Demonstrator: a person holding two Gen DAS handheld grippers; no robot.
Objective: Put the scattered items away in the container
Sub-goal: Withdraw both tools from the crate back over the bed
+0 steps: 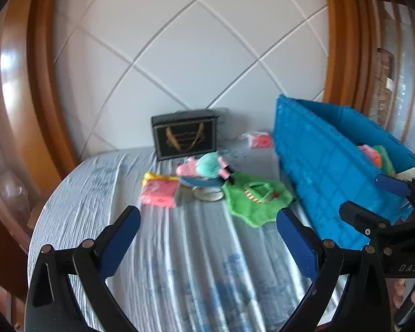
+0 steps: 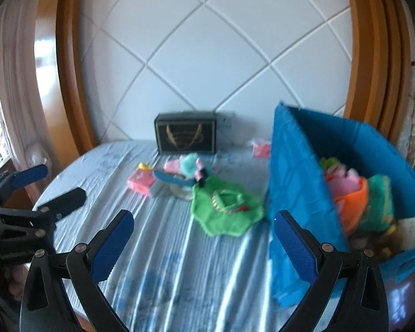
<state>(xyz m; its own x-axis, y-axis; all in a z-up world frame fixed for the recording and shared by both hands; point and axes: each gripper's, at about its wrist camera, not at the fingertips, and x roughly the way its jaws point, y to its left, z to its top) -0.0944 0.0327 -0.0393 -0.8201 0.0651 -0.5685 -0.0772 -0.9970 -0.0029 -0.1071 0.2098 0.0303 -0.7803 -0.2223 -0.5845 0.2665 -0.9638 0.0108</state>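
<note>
A blue fabric container stands on the right, holding an orange bowl and soft pink and green items. On the striped cloth lie a green cloth piece, a pink packet, a yellow item, a teal and pink plush toy and a red packet. My left gripper is open and holds nothing, short of the pile. My right gripper is open by the container's near corner.
A black box with gold handles stands against the white quilted panel at the back. A glass jar sits under a blue strip in the pile. Wooden frames rise on both sides. The blue striped cloth covers the surface.
</note>
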